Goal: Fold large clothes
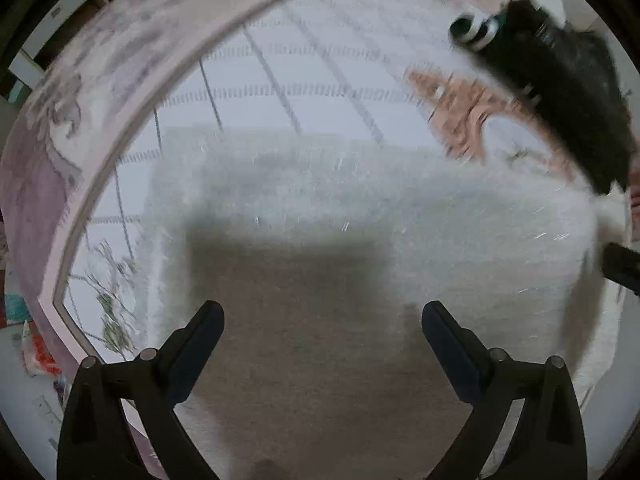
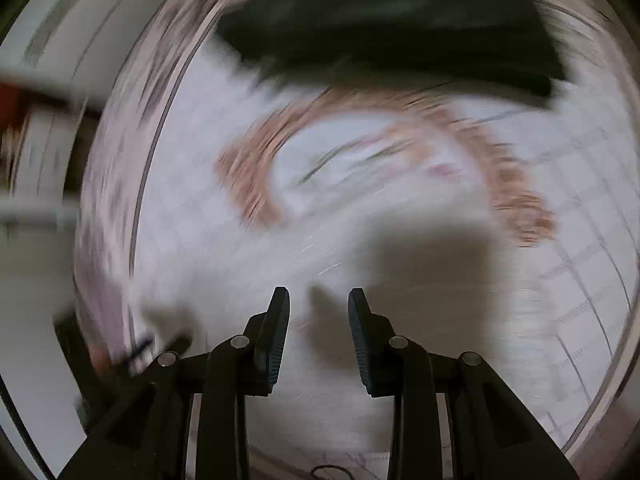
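white garment blurred | right gripper view smeared | dark cloth cut off

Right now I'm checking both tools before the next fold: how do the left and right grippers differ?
The left gripper has its jaws spread wide; the right gripper has its jaws much closer, with a narrow gap. The left gripper's view is fairly sharp; the right gripper's view is heavily smeared. Shared: both are black, point down over the fuzzy white garment, and hold nothing between their fingers.
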